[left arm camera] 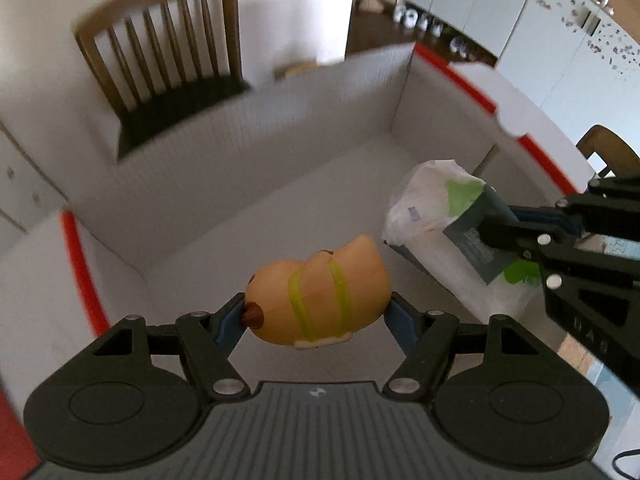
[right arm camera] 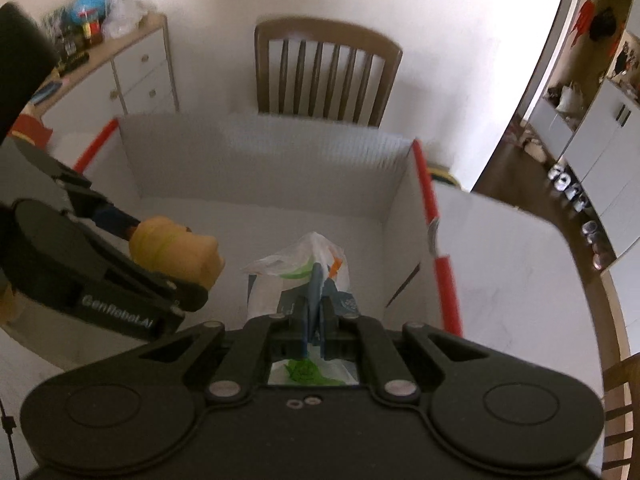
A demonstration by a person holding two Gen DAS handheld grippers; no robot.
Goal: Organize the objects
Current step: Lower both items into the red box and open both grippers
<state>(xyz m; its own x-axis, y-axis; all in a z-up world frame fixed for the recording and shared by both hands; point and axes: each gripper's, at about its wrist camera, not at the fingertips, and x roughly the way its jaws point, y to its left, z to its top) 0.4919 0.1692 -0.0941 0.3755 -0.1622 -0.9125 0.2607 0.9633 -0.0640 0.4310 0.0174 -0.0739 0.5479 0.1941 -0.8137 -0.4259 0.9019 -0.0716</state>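
Above the open white box (left arm camera: 248, 184) with red-edged flaps, both grippers hang with loads. The left gripper (left arm camera: 316, 316) is clamped on a toy (left arm camera: 320, 296), a tan, rounded figure with yellow-green stripes and a brown nub at one end; its blue pads (left arm camera: 230, 326) press on either end of the toy, which hangs over the box floor. In the right wrist view the same toy (right arm camera: 176, 248) sits over the box's left part, and the left gripper's side reads "GenRobot.AI".

The right gripper (right arm camera: 316, 304) is pinched tight on a pack (right arm camera: 304, 272), a white plastic wrapper with green and orange print and a dark grey-blue label. The label carries writing, too blurred to read. From the left wrist view the pack (left arm camera: 432, 208) hangs over the box's right part, to the right of the toy and apart from it, with the right gripper (left arm camera: 504, 240) reaching in from the right.

Beyond the box's far wall stands a wooden chair (right arm camera: 328, 76) with a slatted back. Left of the box is a white drawer unit (right arm camera: 136, 76) with clutter on top. Right of the box, grey cabinets (left arm camera: 480, 12) line a dark floor.
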